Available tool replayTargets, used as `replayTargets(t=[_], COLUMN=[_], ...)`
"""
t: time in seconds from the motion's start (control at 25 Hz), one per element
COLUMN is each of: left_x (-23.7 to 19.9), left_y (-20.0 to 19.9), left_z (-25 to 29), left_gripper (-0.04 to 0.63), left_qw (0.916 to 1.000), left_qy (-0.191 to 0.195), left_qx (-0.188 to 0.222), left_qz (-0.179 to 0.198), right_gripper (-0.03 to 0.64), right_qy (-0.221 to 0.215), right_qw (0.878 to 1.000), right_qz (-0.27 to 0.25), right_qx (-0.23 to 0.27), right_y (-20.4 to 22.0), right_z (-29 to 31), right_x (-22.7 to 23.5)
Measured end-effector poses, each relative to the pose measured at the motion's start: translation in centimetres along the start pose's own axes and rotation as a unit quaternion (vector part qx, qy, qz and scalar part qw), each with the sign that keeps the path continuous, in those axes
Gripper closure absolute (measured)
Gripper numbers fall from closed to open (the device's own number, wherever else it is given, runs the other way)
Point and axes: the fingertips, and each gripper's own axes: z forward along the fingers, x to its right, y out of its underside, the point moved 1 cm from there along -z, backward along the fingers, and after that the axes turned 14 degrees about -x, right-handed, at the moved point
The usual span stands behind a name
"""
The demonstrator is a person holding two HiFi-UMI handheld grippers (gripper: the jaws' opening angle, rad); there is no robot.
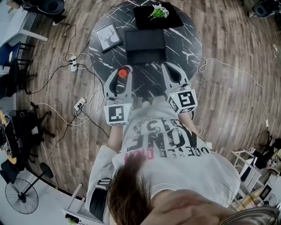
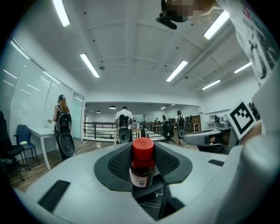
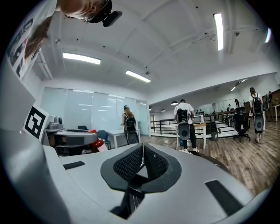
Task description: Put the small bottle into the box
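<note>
Pinching a small dark glass bottle point(image 2: 142, 164) with a red cap and a pale label between the black ribbed pads point(image 2: 120, 164) of the left grey hand-held gripper point(image 1: 123, 70). Gripping it upright and low on the body, with the cap well clear above the jaws. Pressing the jaws of the right grey hand-held gripper point(image 1: 171, 67) together, pad against pad, with nothing between. Holding both side by side, near each other, over the near edge of a round black marble-patterned table point(image 1: 189, 44). Hovering the bottle short of the black rectangular box point(image 1: 145, 39), apart from it and not yet inside. Finding that box near the table's middle, straight ahead, between the lines of the two grippers. Spotting beyond it a black square mat point(image 1: 171, 19) with a sprig of green plant point(image 1: 158, 12) on top. And to the box's left, just beside it, a grey-framed picture point(image 1: 109, 37) lying flat. Down on the brown wooden plank floor point(image 1: 228, 88), left of the table, picking out white power strips point(image 1: 73, 66) and thin trailing cables point(image 1: 52, 79). Also a black standing fan point(image 1: 22, 197) at the lower left. Looking out along the jaws into a bright open office with long ceiling lights point(image 2: 89, 64). Catching several people with backpacks point(image 2: 124, 124) standing far off by a dark railing point(image 2: 98, 130)
</note>
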Motion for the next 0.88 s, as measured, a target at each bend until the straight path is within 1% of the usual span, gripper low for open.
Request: replayTargets(t=[0.2, 0.28, 0.4, 0.76, 0.88], left_x=[0.4, 0.8, 1.3, 2.6, 3.1], left_y=[-0.4, -0.4, -1.2, -3.0, -3.1], left_z=[0.4, 0.7, 1.4, 3.0, 3.4], left_gripper=[0.455, 0.456, 0.456, 0.456, 0.456], left_qw=[0.9999, 1.0, 0.9998, 0.9989, 0.9984], left_qy=[-0.007, -0.008, -0.012, -0.038, -0.048], left_qx=[0.008, 0.005, 0.013, 0.028, 0.029], left_qz=[-0.003, -0.001, -0.001, 0.0, -0.007], right_gripper=[0.614, 0.614, 0.614, 0.614, 0.614], right_qy=[-0.003, -0.004, -0.008, -0.035, -0.045], right_qw=[1.0, 1.0, 1.0, 0.999, 0.999], right_qz=[-0.002, -0.003, -0.005, -0.018, -0.018], right_qx=[0.003, 0.004, 0.008, 0.013, 0.013], right_y=[-0.2, -0.4, -1.0, -2.0, -1.7], right_z=[0.0, 0.0, 0.2, 0.8, 0.8], right_x=[0.9, 1.6, 2.5, 5.0, 5.7])
